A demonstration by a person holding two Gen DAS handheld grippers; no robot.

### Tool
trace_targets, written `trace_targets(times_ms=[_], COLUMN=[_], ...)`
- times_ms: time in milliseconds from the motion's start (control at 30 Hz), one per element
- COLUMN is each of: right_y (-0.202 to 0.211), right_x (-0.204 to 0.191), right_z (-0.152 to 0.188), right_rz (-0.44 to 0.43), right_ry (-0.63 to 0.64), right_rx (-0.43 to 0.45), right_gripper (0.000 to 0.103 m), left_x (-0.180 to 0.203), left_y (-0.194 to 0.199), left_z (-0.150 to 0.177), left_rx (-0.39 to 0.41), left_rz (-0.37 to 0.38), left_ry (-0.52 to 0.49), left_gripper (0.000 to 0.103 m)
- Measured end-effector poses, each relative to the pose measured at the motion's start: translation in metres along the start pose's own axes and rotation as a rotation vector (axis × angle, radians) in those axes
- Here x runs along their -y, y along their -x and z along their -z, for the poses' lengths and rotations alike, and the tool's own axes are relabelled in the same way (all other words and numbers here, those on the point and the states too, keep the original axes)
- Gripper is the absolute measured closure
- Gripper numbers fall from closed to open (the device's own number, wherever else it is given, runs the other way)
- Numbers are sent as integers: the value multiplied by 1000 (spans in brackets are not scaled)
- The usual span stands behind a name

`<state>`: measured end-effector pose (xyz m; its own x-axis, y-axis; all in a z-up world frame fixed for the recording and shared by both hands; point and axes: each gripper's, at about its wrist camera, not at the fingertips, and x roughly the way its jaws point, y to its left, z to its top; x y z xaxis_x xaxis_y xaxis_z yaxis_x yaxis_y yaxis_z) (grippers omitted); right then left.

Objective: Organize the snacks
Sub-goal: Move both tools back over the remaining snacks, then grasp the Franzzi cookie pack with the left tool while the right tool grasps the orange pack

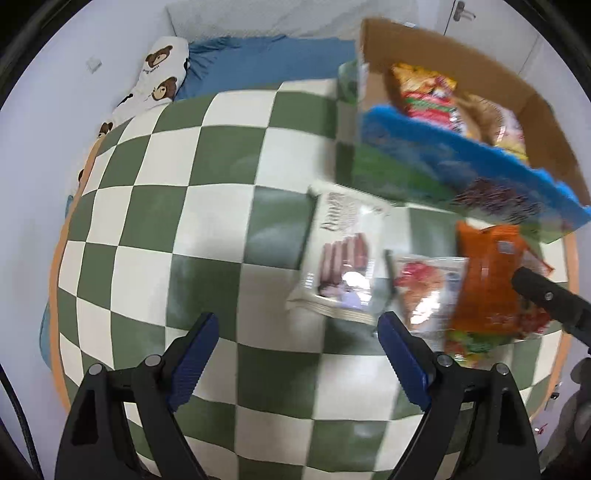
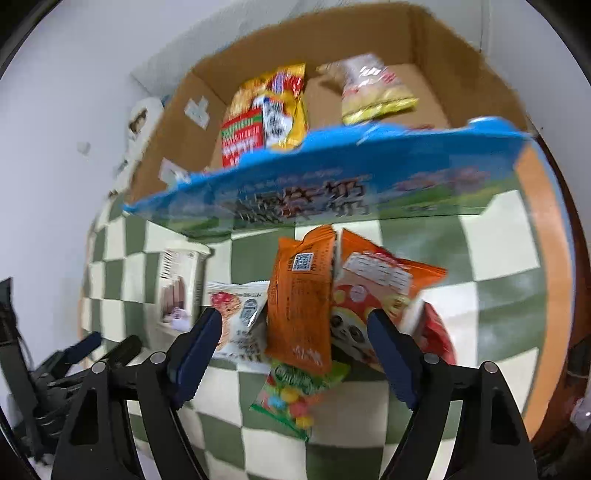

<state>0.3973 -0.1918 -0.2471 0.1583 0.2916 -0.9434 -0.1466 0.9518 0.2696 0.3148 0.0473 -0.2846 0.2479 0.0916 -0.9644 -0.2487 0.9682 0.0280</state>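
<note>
Right gripper [image 2: 293, 332] released, jaws straddling upright orange packet [image 2: 301, 295] on checkered tabletop [image 2: 491, 258]. Left gripper [image 1: 297, 347] released, empty.

Advice: pinch packet mid-body, lift clear of neighbours, drop into cardboard box [image 2: 369, 173].

Count: five loose packets on tabletop; two visible in box.

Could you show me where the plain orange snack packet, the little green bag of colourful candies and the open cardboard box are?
Plain orange snack packet [image 2: 299, 306]: right wrist view, middle of its back.
Little green bag of colourful candies [image 2: 295, 391]: right wrist view, its clear window.
Open cardboard box [image 2: 369, 33]: right wrist view, inner far wall.
</note>
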Motion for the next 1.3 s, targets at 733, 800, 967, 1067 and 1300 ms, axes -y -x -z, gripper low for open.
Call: trace_targets(times_ms=[733, 800, 967, 1067, 1300], right_y=[-51, -34, -5, -9, -12], right_x=[-2, -1, 26, 51, 92], right_z=[19, 31, 84, 118, 137], right_rz=[-22, -68, -108, -69, 80], right_ry=[15, 22, 19, 4, -99], right_rx=[-90, -88, -154, -228, -221], right_gripper=[77, 77, 77, 77, 25], left_x=[25, 24, 31, 39, 59], left_y=[-60, -49, -41, -54, -63], left_z=[-5, 22, 93, 120, 124], left_rx=[-130, -133, -209, -262, -266], left_rz=[75, 75, 111, 117, 63], left_ry=[-107, -113, -101, -101, -144], left_gripper=[46, 46, 46, 45, 29])
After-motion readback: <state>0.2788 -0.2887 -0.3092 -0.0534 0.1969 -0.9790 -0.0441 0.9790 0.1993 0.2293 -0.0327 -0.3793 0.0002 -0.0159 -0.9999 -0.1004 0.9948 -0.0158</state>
